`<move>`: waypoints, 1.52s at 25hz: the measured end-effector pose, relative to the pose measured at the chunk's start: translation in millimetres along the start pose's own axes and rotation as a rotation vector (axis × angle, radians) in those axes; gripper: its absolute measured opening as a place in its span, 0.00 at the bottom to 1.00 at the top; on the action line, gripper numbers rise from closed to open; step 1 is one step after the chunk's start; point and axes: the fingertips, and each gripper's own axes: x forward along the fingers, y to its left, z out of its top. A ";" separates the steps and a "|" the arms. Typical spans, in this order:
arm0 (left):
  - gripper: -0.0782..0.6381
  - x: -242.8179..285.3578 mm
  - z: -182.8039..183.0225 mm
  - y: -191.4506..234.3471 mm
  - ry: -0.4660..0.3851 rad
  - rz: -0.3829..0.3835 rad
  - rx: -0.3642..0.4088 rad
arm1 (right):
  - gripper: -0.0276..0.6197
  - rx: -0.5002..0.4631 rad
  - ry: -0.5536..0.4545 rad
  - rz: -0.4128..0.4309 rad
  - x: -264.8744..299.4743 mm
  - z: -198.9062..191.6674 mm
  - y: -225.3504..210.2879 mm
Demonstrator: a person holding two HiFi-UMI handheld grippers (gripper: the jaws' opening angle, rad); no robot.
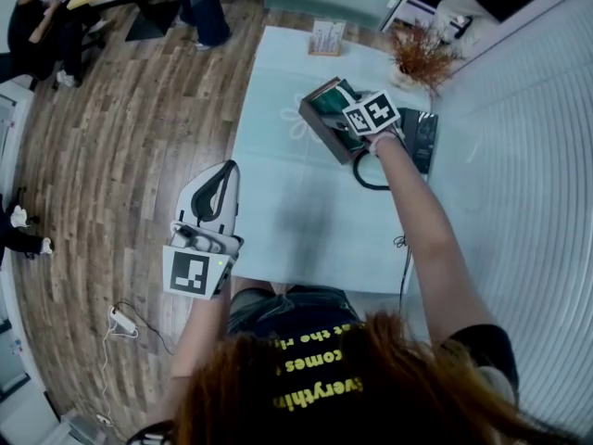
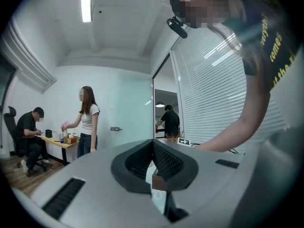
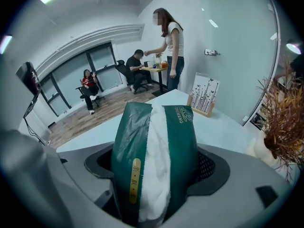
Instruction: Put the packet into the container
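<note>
A green packet (image 3: 154, 160) of white tissues stands upright between the jaws of my right gripper (image 3: 156, 175), which is shut on it. In the head view that right gripper (image 1: 347, 119) holds the packet (image 1: 332, 98) at the open brown container (image 1: 321, 130) on the far part of the pale table (image 1: 296, 221); whether the packet rests inside I cannot tell. My left gripper (image 1: 227, 170) hangs by the table's left edge, shut and holding nothing. In its own view the left gripper (image 2: 153, 170) points towards the container (image 2: 158, 182), seen through a thin slit.
A black device (image 1: 423, 137) with a looped cable (image 1: 369, 176) lies right of the container. A dried plant (image 1: 422, 54) and a card stand (image 1: 326, 37) sit at the table's far end. People stand and sit beyond it. A power strip (image 1: 122, 321) lies on the wooden floor.
</note>
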 end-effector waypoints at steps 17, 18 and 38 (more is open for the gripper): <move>0.11 -4.5 0.5 2.4 -0.001 0.017 0.006 | 0.67 0.040 -0.004 0.038 0.8 0.1 -0.7; 0.11 -4.5 0.0 2.5 0.001 0.018 0.007 | 0.65 0.037 -0.010 0.035 0.4 0.8 -1.1; 0.11 -2.3 5.6 3.0 -0.004 0.018 0.011 | 0.09 -0.052 -0.265 -0.165 -34.7 24.2 -1.6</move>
